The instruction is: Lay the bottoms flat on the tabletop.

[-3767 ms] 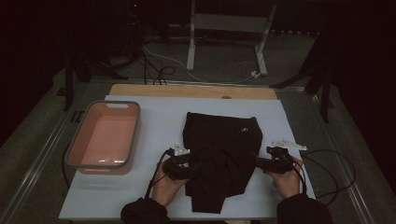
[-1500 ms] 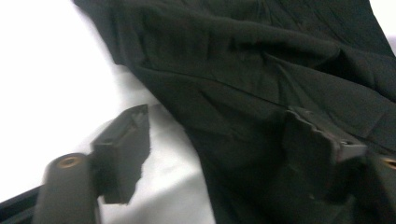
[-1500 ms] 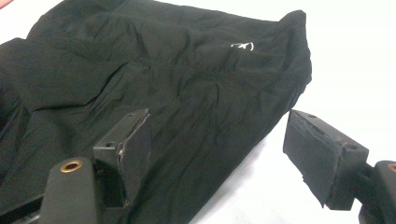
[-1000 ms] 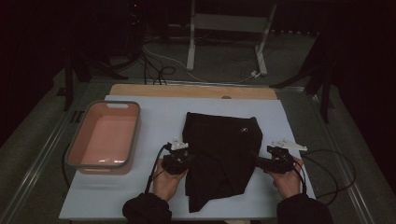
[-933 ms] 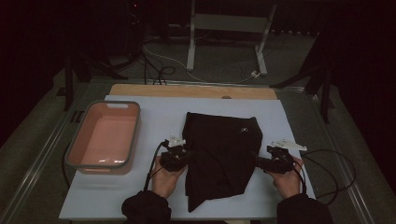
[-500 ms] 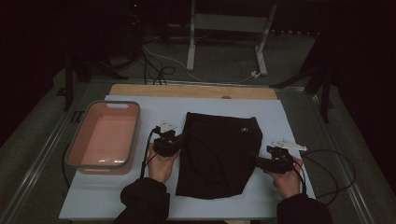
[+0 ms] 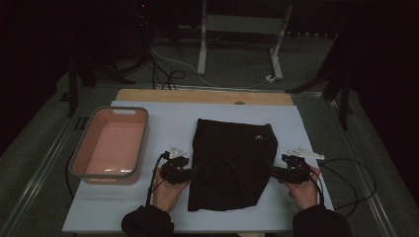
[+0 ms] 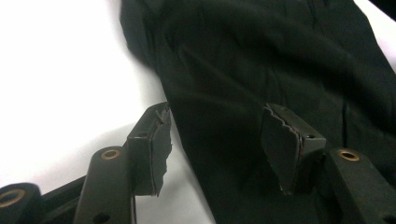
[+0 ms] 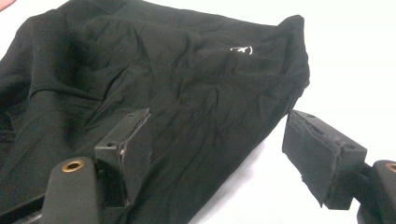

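The black garment lay flat on the worktop between both tools. The left hand-held gripper had just been opening, jaws apart over its edge; the right hand-held gripper stood apart too.

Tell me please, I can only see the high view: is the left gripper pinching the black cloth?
Observer: No. The left gripper has just been opening. Its jaws stand apart across the black garment edge, and the pads aren't pressing it.
Operator: What about the other one?
Observer: The right gripper is open too, with one jaw over the cloth and one over the white table.
Operator: Is the cloth smooth?
Observer: No, up close it has fine wrinkles all over.
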`<state>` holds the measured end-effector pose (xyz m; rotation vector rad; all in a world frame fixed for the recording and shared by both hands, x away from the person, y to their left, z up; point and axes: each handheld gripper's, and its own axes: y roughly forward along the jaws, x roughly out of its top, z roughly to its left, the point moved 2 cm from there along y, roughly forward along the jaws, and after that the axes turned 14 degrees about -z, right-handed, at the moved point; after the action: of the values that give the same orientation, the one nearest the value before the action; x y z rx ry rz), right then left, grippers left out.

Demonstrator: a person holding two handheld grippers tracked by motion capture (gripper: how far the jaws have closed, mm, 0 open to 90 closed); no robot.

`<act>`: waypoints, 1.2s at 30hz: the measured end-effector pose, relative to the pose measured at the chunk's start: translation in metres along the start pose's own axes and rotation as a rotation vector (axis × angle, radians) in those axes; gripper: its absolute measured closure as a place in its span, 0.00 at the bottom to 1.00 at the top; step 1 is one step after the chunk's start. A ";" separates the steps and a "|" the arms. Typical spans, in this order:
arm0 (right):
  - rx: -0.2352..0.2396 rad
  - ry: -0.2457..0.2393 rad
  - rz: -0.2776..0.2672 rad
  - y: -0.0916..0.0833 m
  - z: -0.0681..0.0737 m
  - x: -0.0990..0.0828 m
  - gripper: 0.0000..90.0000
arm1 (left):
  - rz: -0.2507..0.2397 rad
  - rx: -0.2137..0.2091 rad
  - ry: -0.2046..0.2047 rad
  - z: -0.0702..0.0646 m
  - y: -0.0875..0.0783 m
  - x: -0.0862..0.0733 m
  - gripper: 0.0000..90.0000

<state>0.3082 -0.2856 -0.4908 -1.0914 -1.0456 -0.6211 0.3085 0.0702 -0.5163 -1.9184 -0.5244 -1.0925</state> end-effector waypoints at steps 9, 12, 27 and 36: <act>-0.001 -0.002 0.003 0.001 0.000 0.000 0.27 | 0.066 0.011 0.050 -0.009 0.001 -0.020 0.49; 0.004 -0.001 0.003 0.001 0.001 0.000 0.27 | 0.080 0.019 0.080 -0.014 0.001 -0.024 0.50; 0.007 0.003 0.002 0.001 0.000 0.000 0.27 | 0.074 -0.061 0.077 -0.014 -0.012 -0.016 0.99; 0.008 -0.002 0.006 0.001 0.001 -0.001 0.27 | -0.046 0.033 0.027 0.017 -0.036 0.014 0.99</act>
<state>0.3087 -0.2844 -0.4918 -1.0883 -1.0459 -0.6110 0.2995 0.1036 -0.4924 -1.8690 -0.5707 -1.1305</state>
